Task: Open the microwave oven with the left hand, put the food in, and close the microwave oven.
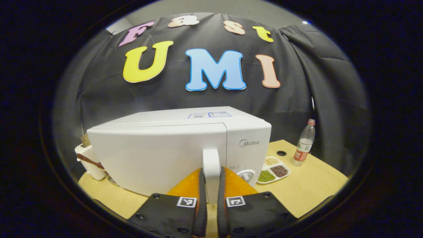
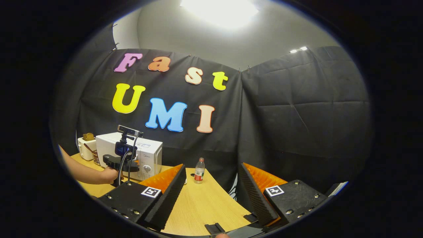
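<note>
The white microwave (image 1: 158,152) stands on the wooden table, and its door looks slightly off the body at the handle side. My left gripper (image 1: 211,172) is shut on the door's vertical white handle (image 1: 211,158), one finger on each side. The food is a white divided tray of beans and grains (image 1: 277,170) on the table to the right of the microwave. In the right gripper view my right gripper (image 2: 211,193) hangs open over the table with nothing between its fingers. The microwave (image 2: 150,155) is far to its left, where a hand (image 2: 107,174) holds the left gripper.
A plastic bottle (image 1: 304,142) with a red label stands right of the tray, near the table's back edge; the bottle (image 2: 199,170) also shows ahead of my right gripper. A white toaster (image 1: 86,159) sits left of the microwave. The tabletop (image 1: 310,188) curves along its right edge.
</note>
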Tool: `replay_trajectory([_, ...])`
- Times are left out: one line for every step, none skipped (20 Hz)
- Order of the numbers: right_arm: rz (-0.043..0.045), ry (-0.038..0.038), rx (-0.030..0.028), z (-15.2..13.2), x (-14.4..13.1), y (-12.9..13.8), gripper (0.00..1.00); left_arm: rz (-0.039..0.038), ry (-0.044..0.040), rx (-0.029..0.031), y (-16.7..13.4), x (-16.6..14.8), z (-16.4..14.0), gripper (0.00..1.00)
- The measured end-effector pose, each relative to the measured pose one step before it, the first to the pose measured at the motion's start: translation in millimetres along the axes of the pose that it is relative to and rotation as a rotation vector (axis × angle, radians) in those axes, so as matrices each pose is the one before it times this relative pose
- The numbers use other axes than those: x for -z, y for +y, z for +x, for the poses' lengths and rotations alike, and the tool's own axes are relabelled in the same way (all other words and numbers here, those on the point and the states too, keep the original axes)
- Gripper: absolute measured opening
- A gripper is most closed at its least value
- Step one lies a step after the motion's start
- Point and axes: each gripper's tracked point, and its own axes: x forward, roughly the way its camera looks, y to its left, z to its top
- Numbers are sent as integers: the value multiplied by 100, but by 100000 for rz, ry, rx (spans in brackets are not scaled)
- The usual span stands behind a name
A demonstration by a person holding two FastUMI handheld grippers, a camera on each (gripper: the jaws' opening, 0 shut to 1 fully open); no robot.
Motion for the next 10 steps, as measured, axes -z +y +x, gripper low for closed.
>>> replay_trajectory([381, -359, -414, 267, -86, 16, 99, 410, 797, -58, 22, -12, -152, 17])
replay_trajectory([492, -357, -470, 242, 91, -109, 99, -212, 126, -49, 1, -41, 63, 13])
replay_trajectory([351, 213, -628, 301, 139, 9, 99, -1082, 1120, 393, 35, 30, 14, 13])
replay_trajectory([-96, 543, -759, 304, 329, 20, 99, -1417, 299, 515, -79, -20, 22, 13])
replay_trajectory([-52, -204, -450, 373, -40, -110, 99, -407, 718, 411, 13, -58, 0, 13])
replay_trajectory([331, -324, -194, 320, -63, -198, 99, 424, 160, -134, -1, 114, -159, 12])
replay_trajectory([858, -291, -452, 342, -97, -43, 99, 439, 274, -502, 19, -89, -105, 13])
replay_trajectory([777, -363, -684, 331, -97, 73, 99, -426, -247, -517, -55, 69, 81, 10])
replay_trajectory([53, -53, -671, 326, -31, 101, 99, -94, 832, -130, 48, 29, -98, 10])
replay_trajectory([-327, -337, -650, 313, 74, 41, 99, -511, -352, 85, -118, 141, 86, 10])
